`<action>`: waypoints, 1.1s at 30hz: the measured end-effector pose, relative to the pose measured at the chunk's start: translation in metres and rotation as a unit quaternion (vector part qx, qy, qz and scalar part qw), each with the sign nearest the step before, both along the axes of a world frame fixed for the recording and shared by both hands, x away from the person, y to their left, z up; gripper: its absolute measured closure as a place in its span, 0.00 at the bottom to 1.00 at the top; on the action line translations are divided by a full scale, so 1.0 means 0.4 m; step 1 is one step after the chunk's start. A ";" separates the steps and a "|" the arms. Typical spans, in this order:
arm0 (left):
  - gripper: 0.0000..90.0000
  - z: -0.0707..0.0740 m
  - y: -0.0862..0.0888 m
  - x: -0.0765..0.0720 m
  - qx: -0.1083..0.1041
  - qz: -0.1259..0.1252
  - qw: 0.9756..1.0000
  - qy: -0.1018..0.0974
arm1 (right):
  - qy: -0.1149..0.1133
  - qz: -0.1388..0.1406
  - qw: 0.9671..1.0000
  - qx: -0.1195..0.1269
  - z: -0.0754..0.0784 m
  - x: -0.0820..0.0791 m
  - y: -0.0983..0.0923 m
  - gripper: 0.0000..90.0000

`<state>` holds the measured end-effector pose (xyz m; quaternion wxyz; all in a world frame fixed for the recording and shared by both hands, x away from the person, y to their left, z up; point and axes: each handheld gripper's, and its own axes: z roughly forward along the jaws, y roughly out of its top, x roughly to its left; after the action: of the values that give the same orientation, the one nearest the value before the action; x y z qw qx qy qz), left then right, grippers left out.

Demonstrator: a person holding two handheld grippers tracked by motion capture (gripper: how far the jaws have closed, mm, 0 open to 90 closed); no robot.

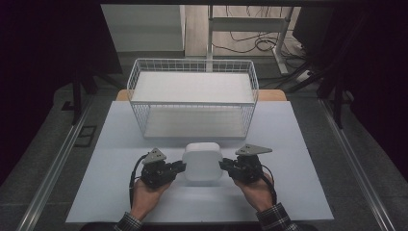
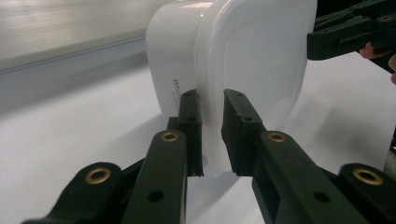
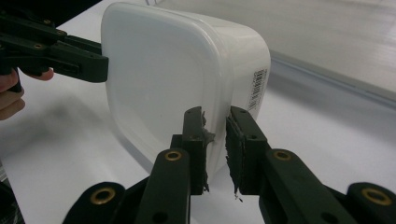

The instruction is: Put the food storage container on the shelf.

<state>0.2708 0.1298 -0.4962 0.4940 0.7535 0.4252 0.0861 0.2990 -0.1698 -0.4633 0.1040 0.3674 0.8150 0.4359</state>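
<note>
The left gripper (image 1: 179,167) reaches in from the left side of a white lidded container (image 1: 202,161) that sits on the tabletop (image 1: 110,159), just in front of a white wire basket (image 1: 192,98). In the left gripper view its fingers (image 2: 190,122) have narrowed to a slim gap, one on each face of the container's protruding lid rim (image 2: 211,116), and the pads appear to press on that rim. From these fingers the container's body lies straight ahead, with the lid face to one side of the grip and the tub wall to the other.

The container lies squarely between the two grippers. It is roughly square with rounded corners, so no long axis favours either hand, and each hand is equally near its own edge.

The right gripper (image 1: 225,166) mirrors the left at the opposite edge. In the right gripper view its fingers (image 3: 195,135) are likewise drawn nearly together over the rim (image 3: 217,126), with the barcode label (image 3: 258,91) on the tub wall just beyond them; they too seem to have hold of it.

Judging by this matched two-sided pinch, the coming move depends on the basket lying straight beyond the container, away from both hands. The two hands would have to rise together to keep the container level.
</note>
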 end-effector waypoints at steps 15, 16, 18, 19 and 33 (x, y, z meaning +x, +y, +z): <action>0.87 0.044 0.022 0.037 0.003 0.014 1.000 -0.013 | -0.020 0.004 1.000 0.012 0.028 0.044 0.023 0.86; 0.87 0.047 0.024 0.042 0.002 0.016 1.000 -0.013 | -0.022 0.003 1.000 0.013 0.032 0.049 0.025 0.86; 0.87 0.053 0.026 0.053 0.003 0.017 1.000 -0.015 | -0.025 0.003 1.000 0.014 0.037 0.060 0.028 0.86; 0.87 0.056 0.026 0.059 0.003 0.019 1.000 -0.017 | -0.026 0.002 1.000 0.014 0.039 0.066 0.030 0.86; 0.87 0.069 0.021 0.163 0.004 0.029 0.999 -0.018 | -0.032 -0.017 0.999 0.011 0.046 0.167 0.041 0.85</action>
<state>0.3360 0.1384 -0.4684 0.4953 0.7415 0.4376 0.1154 0.3658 -0.1535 -0.4449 0.1335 0.3682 0.7998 0.4550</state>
